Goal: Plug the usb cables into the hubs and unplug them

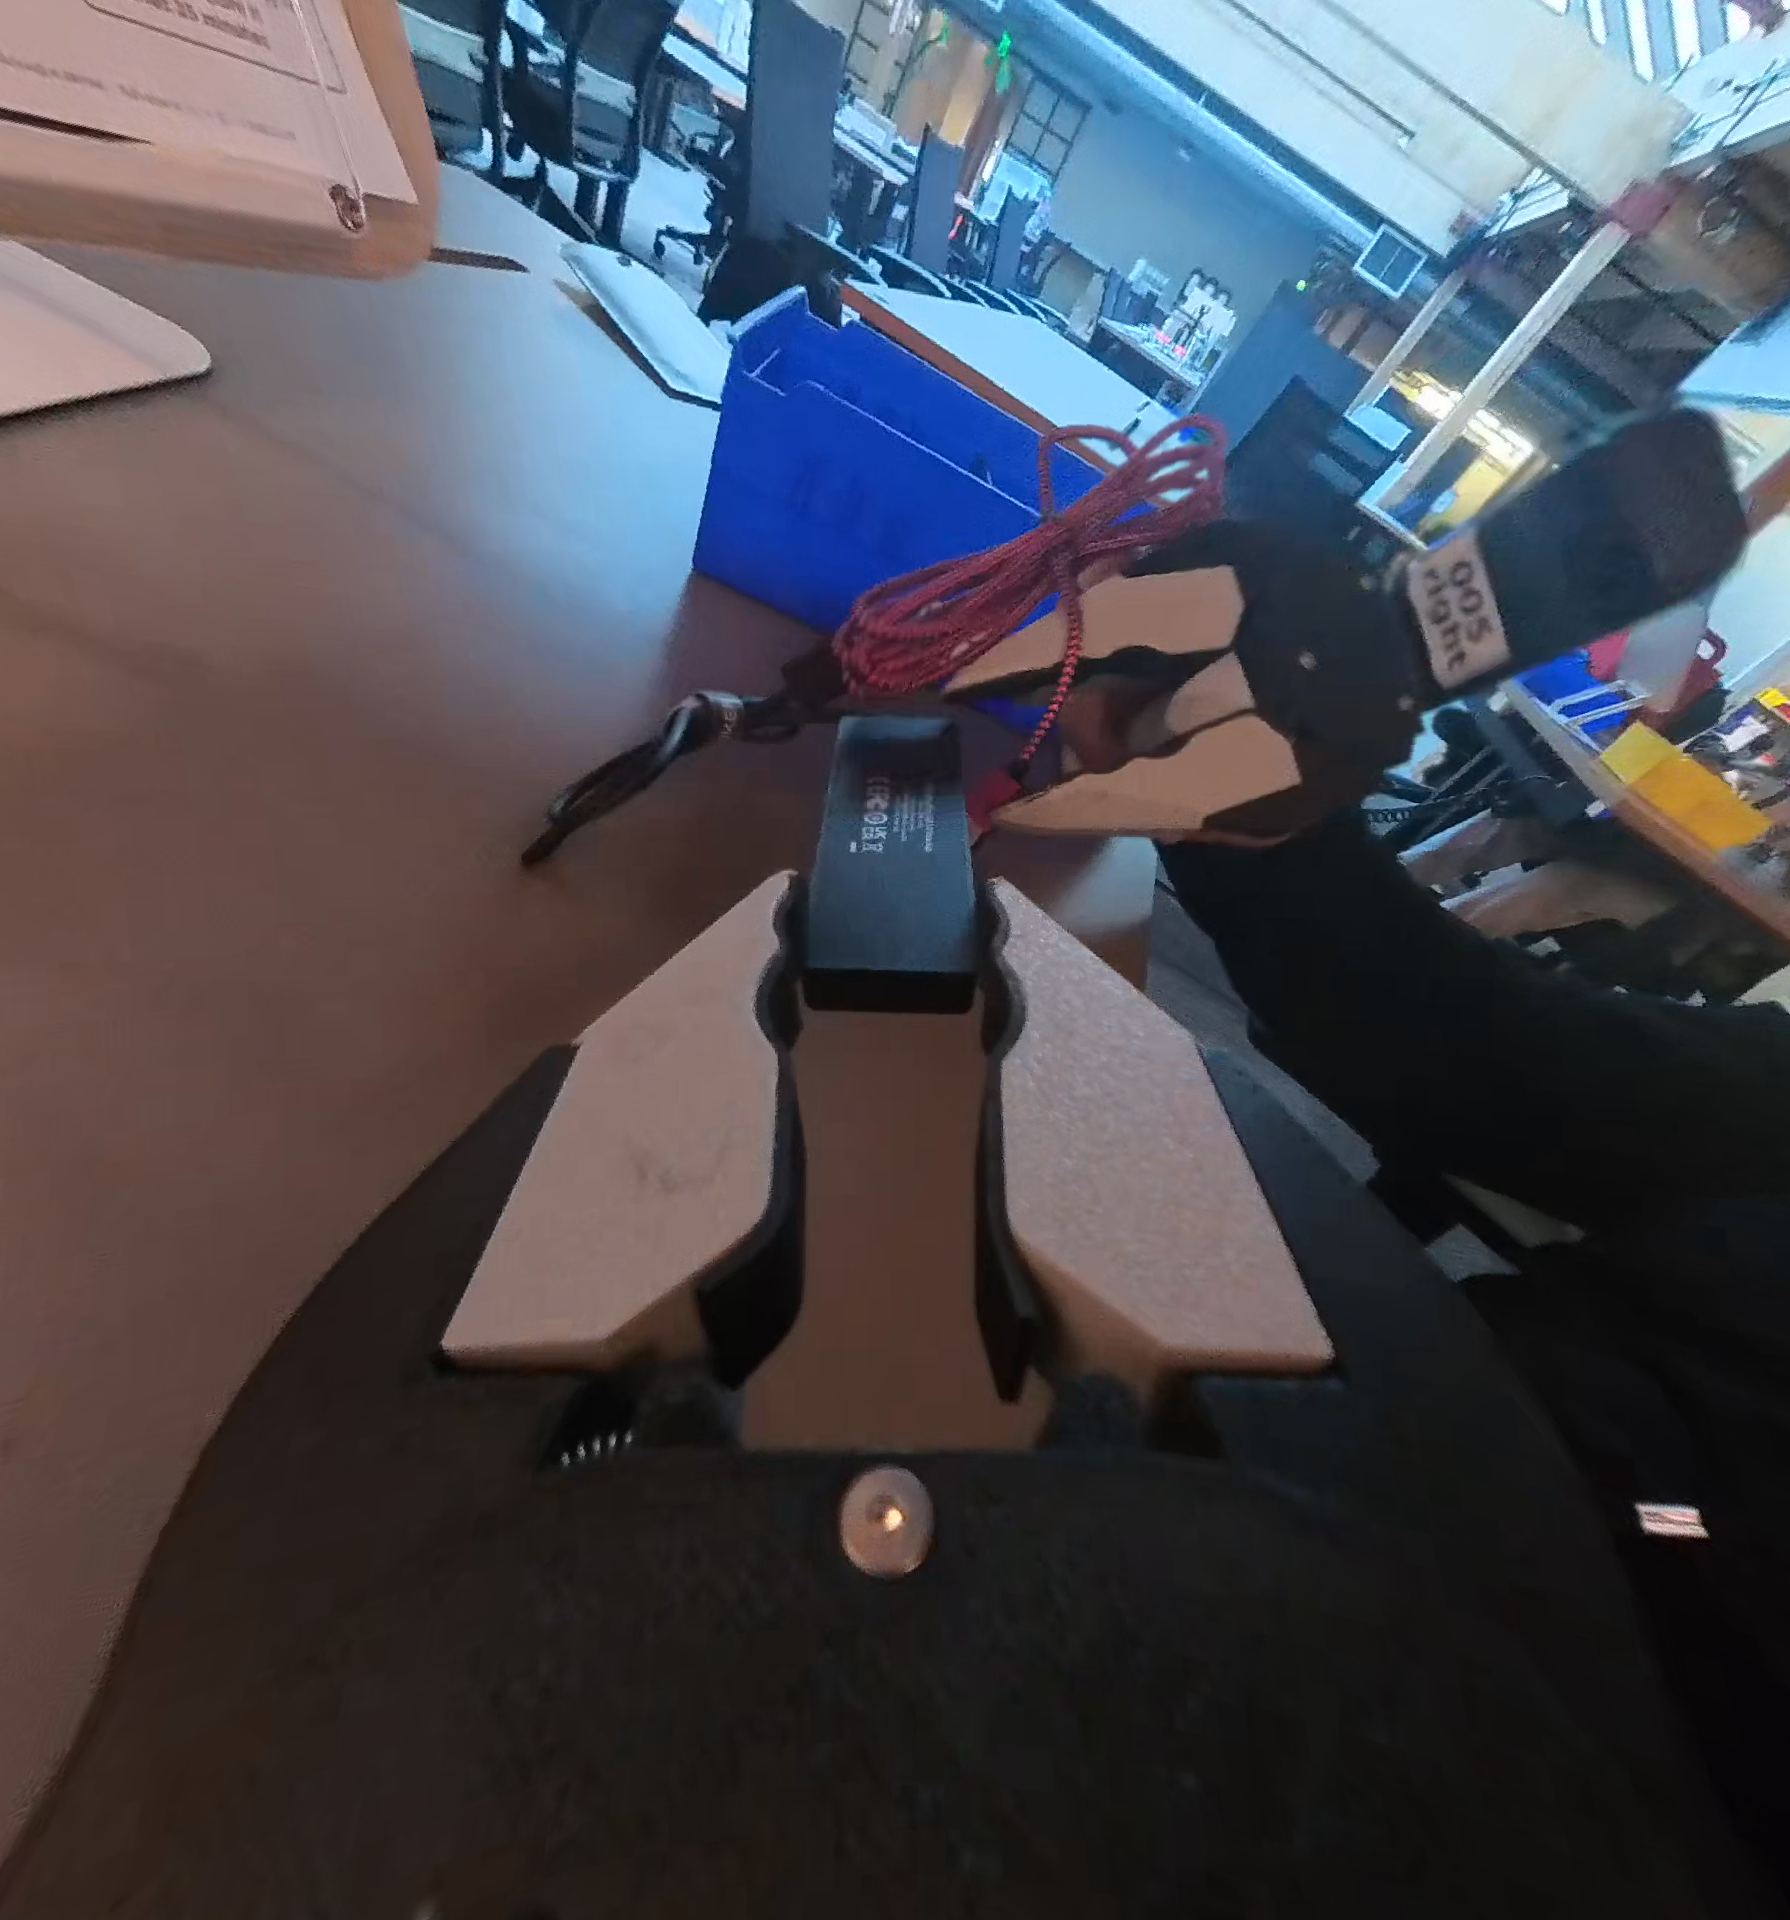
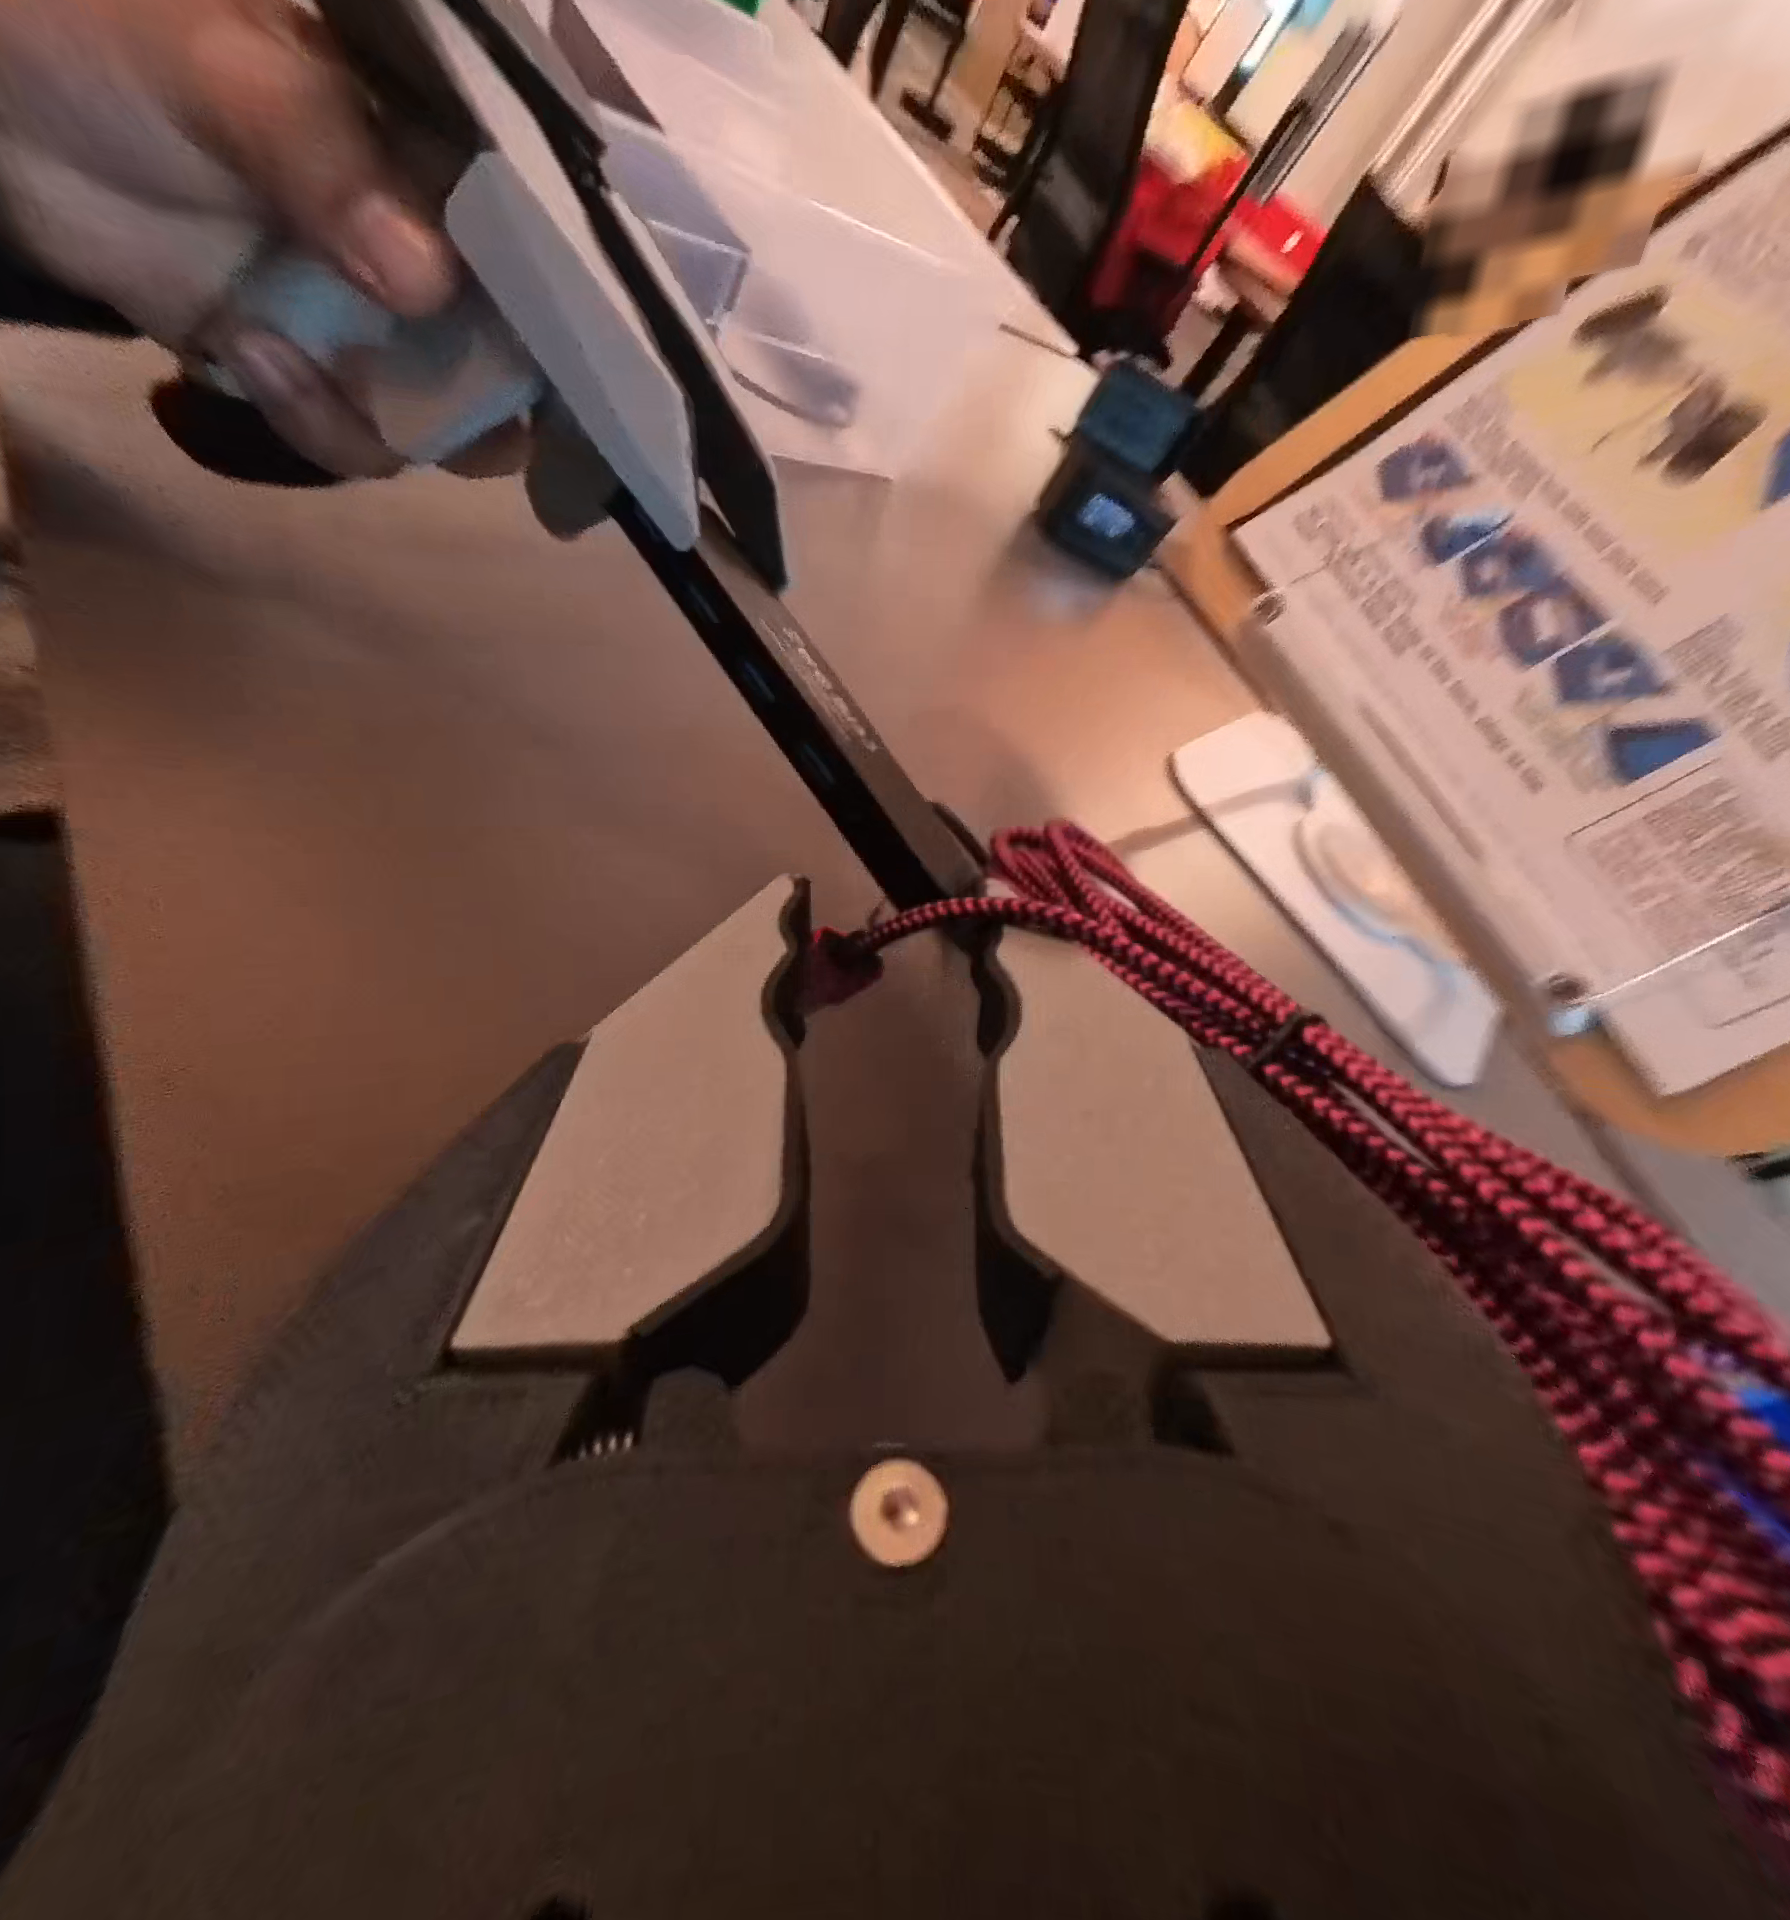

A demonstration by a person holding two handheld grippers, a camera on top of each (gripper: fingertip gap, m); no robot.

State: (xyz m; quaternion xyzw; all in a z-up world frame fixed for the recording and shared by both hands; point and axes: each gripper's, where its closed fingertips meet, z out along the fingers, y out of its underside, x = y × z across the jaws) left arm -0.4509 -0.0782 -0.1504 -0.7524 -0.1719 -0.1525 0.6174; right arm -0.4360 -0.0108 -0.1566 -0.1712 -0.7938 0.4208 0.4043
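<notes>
Left claw: my left gripper (image 1: 886, 914) is pinching the black hub (image 1: 893, 852) near its back end, both fingertips pressed to its sides; the hub sticks out forward, lifted off the table (image 1: 247, 727).
Hub's own lead: a short black cord (image 1: 642, 758) trails from the hub's far end down to the tabletop.
Right claw: my right gripper (image 2: 886, 940) has a small gap between its tips; the red plug (image 2: 839, 966) of the red braided cable (image 2: 1390, 1122) sits against the left fingertip, the cable crossing to the right one. I cannot tell whether the plug is truly clamped.
Plug and hub: in the left view I see the plug end right beside the hub's side; whether it touches a port is hidden.
Cable bundle: the rest hangs coiled past the right gripper's side.
Hand: a person's hand (image 2: 247, 208) holds the left gripper.
Behind: a blue bin (image 1: 829, 468) on the table.
</notes>
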